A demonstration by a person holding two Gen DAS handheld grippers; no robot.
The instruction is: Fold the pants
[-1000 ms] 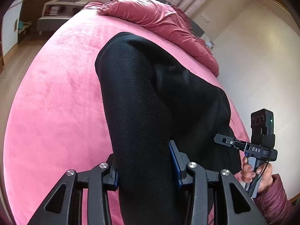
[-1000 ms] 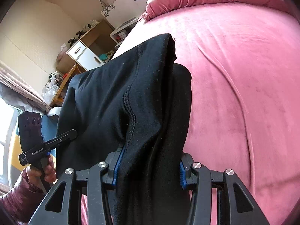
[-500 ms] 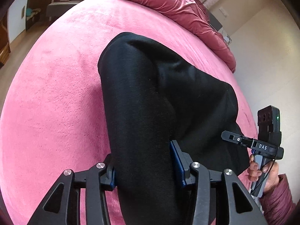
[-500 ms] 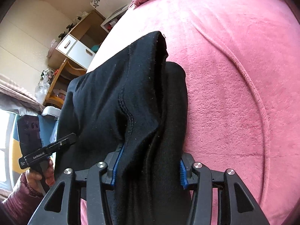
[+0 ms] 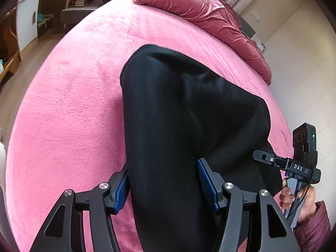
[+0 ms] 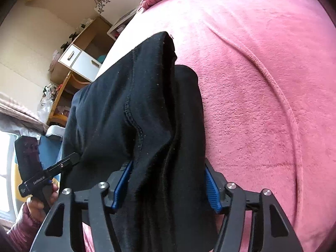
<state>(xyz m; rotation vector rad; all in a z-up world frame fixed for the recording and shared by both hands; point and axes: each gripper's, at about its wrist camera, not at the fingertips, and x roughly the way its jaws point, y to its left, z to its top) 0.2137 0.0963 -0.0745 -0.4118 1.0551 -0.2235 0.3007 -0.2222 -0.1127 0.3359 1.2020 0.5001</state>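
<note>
Black pants [image 5: 178, 115] lie folded in a long band on the pink bed [image 5: 73, 105], one end draped up between my left gripper's [image 5: 163, 187] blue pads. Those jaws are opening, and the pads stand just off the cloth on both sides. In the right wrist view the other end of the pants [image 6: 136, 105], with a stitched seam, runs up between my right gripper's [image 6: 168, 187] pads. Its jaws are opening too, with blue showing on each side of the cloth. Each view shows the other gripper at the pants' edge: the right gripper [image 5: 294, 166] and the left gripper [image 6: 46, 176].
A crumpled dark-pink duvet [image 5: 205, 14] lies along the far end of the bed. A wooden desk with white drawers [image 6: 79, 61] and a chair stand beside the bed. A person's hand [image 5: 298, 199] in a maroon sleeve holds the right gripper's handle.
Both grippers sank toward the bed with the pants. Both pairs of jaws have spread, so more of the blue pads shows beside the cloth.
</note>
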